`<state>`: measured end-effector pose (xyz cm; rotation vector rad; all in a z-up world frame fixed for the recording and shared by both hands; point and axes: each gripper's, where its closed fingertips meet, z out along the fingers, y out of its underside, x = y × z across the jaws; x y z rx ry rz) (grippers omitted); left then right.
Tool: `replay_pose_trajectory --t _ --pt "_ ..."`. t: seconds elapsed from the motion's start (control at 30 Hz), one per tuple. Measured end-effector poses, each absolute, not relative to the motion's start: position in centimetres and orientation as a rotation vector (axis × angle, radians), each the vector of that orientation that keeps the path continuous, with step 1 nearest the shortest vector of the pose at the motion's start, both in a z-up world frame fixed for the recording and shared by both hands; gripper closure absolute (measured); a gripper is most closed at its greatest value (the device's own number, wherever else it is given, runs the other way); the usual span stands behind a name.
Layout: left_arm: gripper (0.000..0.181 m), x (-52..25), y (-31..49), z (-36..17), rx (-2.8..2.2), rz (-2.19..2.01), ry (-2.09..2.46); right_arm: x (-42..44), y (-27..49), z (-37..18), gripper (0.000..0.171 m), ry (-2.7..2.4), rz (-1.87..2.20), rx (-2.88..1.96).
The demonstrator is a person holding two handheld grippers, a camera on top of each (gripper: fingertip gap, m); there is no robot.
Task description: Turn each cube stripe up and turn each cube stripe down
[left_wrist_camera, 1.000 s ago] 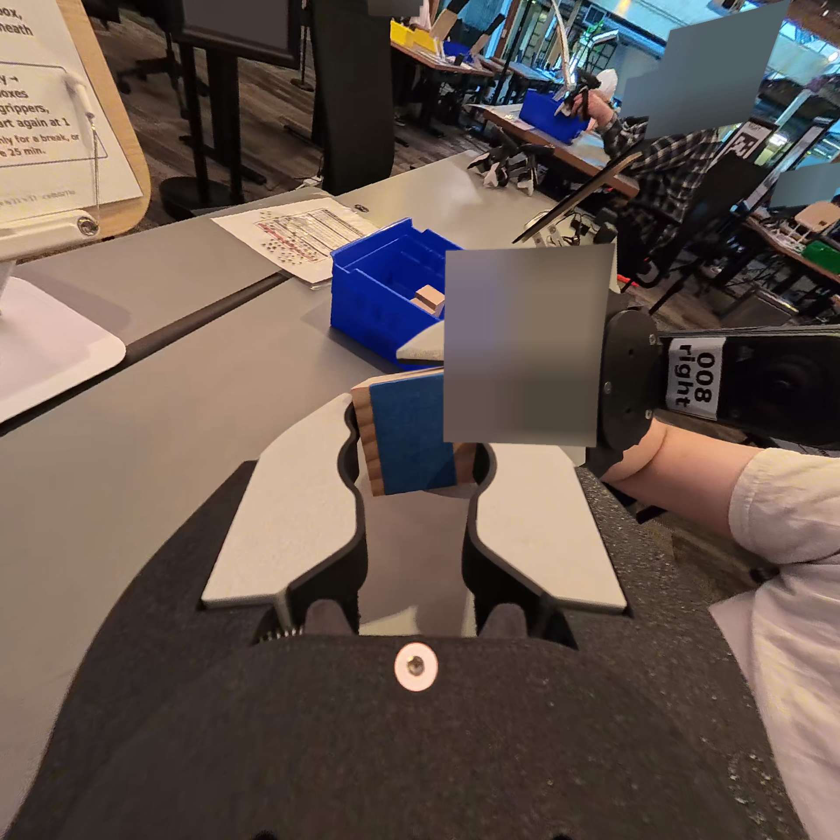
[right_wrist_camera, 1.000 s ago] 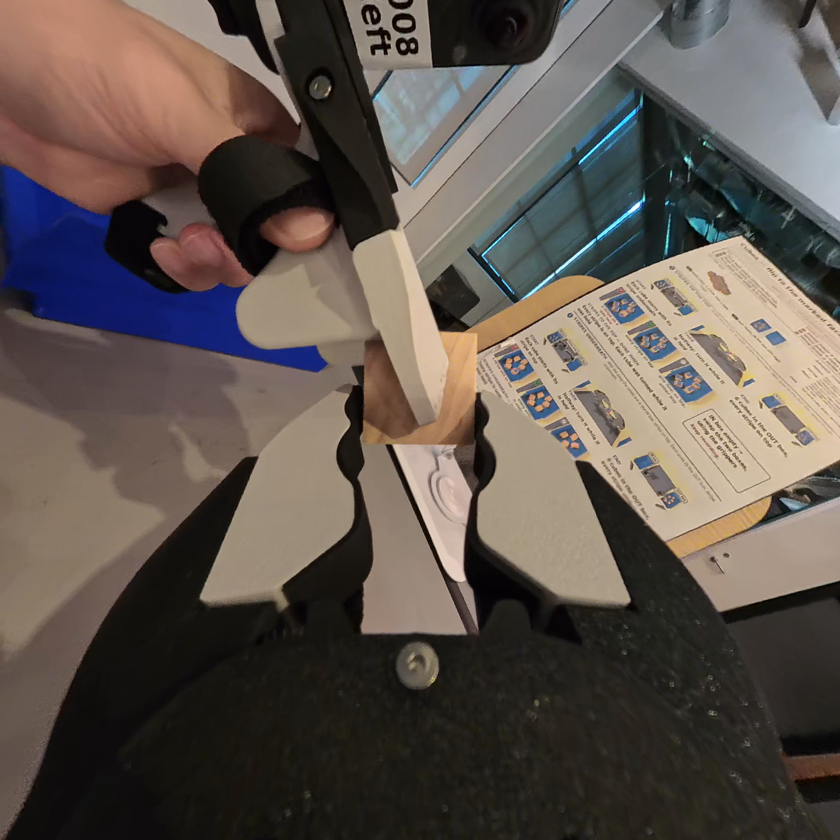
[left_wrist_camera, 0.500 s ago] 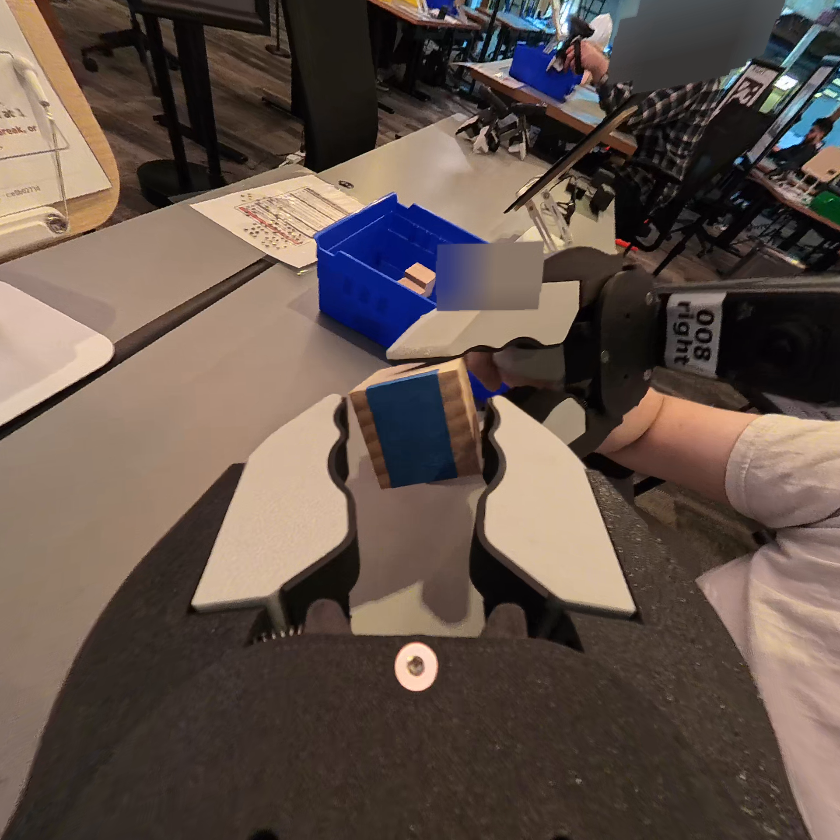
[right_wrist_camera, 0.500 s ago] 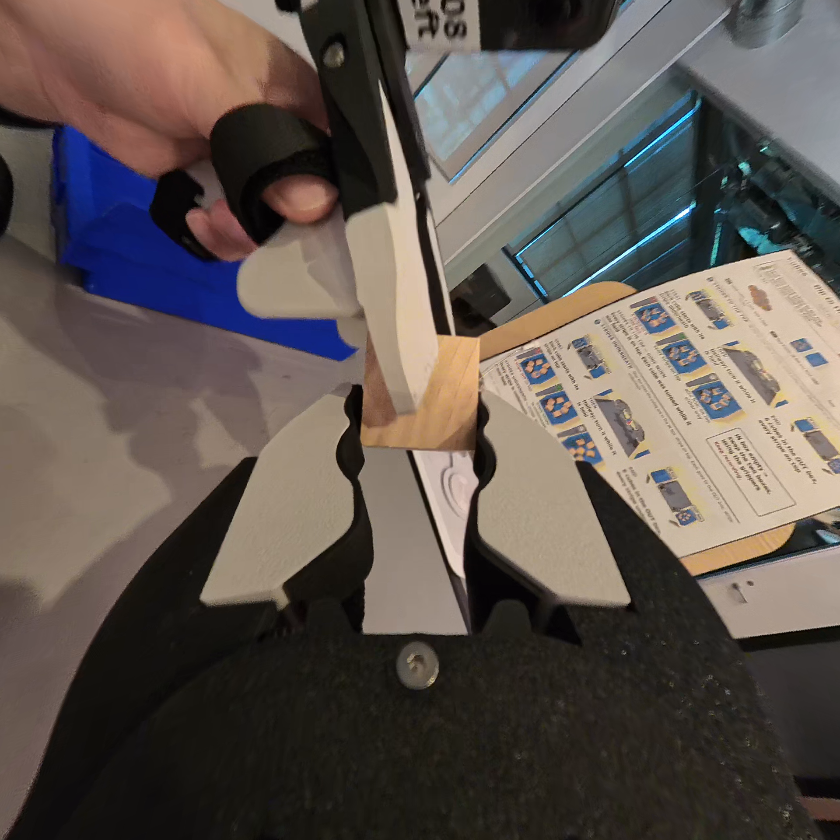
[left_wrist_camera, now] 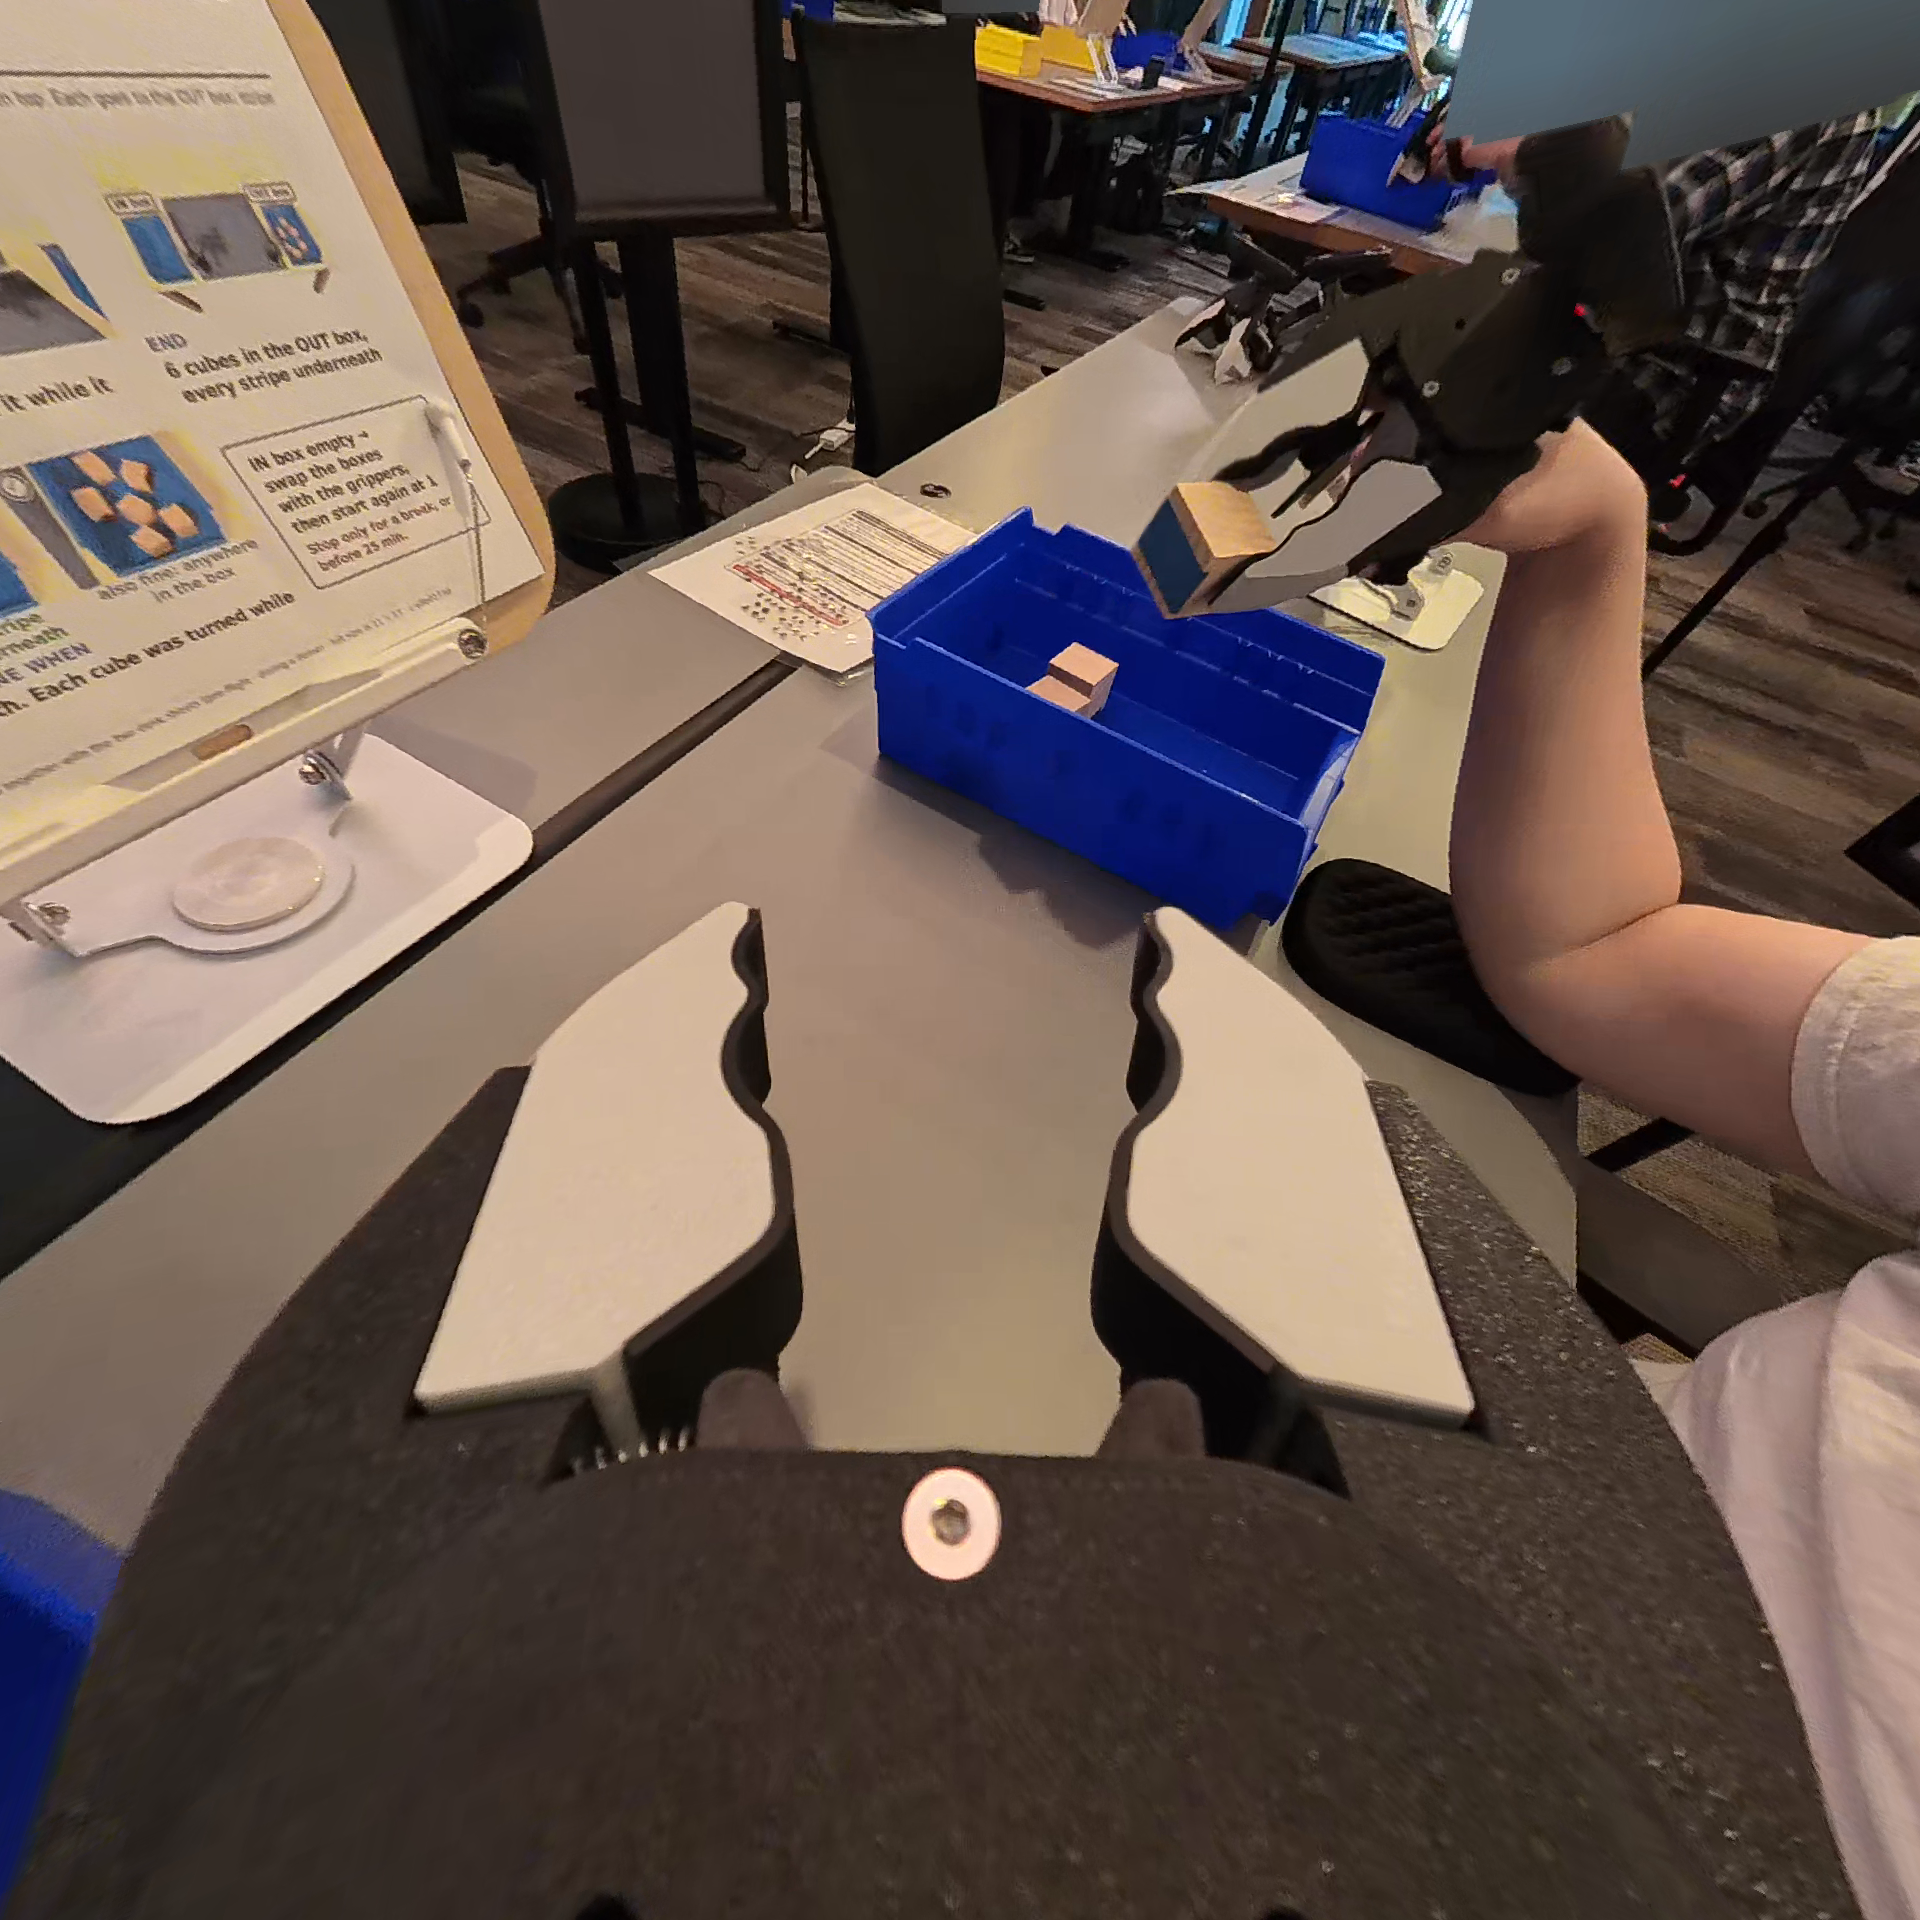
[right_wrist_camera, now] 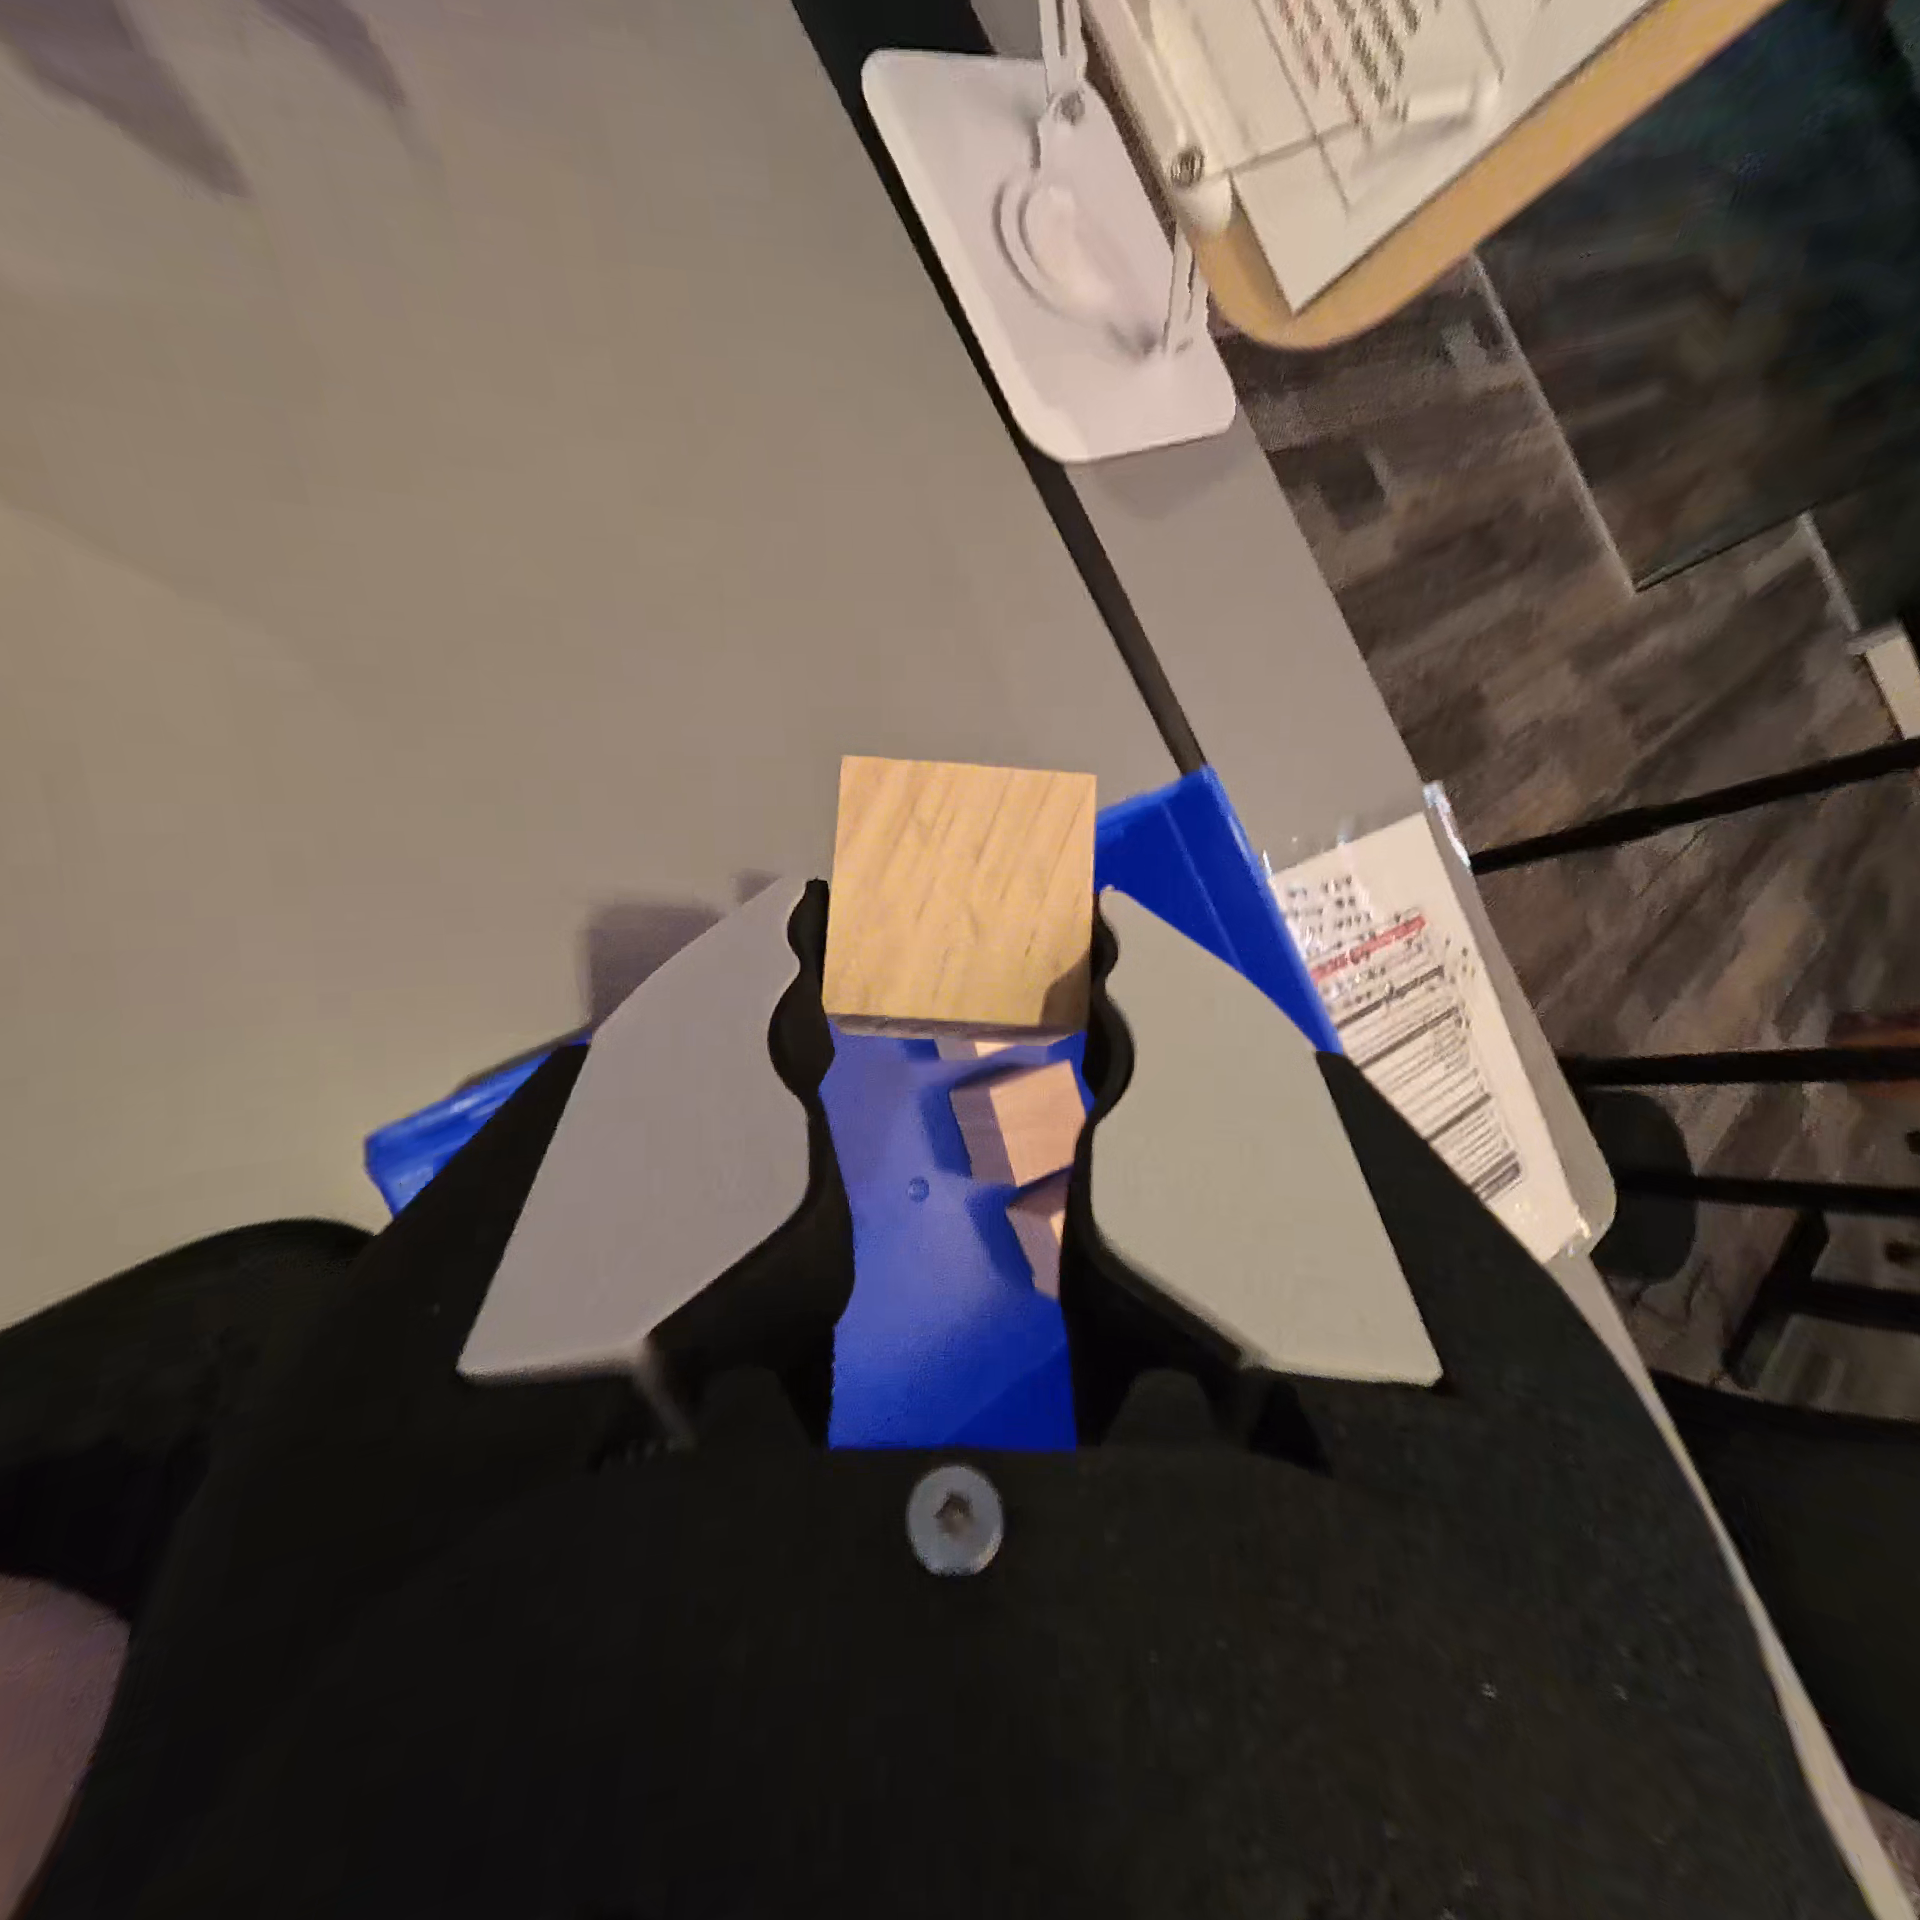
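Observation:
My right gripper (right_wrist_camera: pixel 961 914) is shut on a wooden cube (right_wrist_camera: pixel 961 899) and holds it in the air above a blue bin (right_wrist_camera: pixel 945 1278). In the left wrist view the right gripper (left_wrist_camera: pixel 1236 545) carries the cube (left_wrist_camera: pixel 1205 545) with its blue stripe facing down and to the left, over the bin (left_wrist_camera: pixel 1122 800). Two more wooden cubes (left_wrist_camera: pixel 1075 675) lie inside the bin; they also show in the right wrist view (right_wrist_camera: pixel 1023 1127). My left gripper (left_wrist_camera: pixel 951 997) is open and empty above the grey table (left_wrist_camera: pixel 914 987), nearer than the bin.
An instruction board on a white stand (left_wrist_camera: pixel 229 894) is at the left. A printed sheet (left_wrist_camera: pixel 821 571) lies behind the bin. A black pad (left_wrist_camera: pixel 1392 966) lies at the table's right edge under the person's arm (left_wrist_camera: pixel 1558 790). Another blue bin's corner (left_wrist_camera: pixel 42 1662) shows bottom left.
My left gripper let go of the cube, opened and drew back. My right gripper kept the cube and carried it away over the blue bin.

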<state>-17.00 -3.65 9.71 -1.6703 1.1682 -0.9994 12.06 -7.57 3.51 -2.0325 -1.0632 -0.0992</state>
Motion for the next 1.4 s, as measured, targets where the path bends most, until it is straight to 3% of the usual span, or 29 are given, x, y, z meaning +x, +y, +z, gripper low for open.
replay_pose_trajectory --t 0.27,0.73,1.03,1.4 --pt "0.117 -18.0 -3.3 10.4 -1.664 -0.985 1.148 14.0 -9.3 2.2 0.125 -0.981 0.004 -2.170" --pt "0.120 -18.5 -4.1 11.0 -1.648 -0.955 1.182 24.0 -13.3 -10.2 0.125 -0.606 0.180 -3.383" --pt "0.120 -18.8 -4.7 11.5 -1.630 -0.959 1.193 25.4 -13.3 -12.9 0.125 -0.105 0.197 -3.530" --pt "0.120 -18.4 -4.9 10.9 -1.641 -0.944 1.219 25.9 -13.0 -13.8 0.125 -0.005 0.114 -3.582"
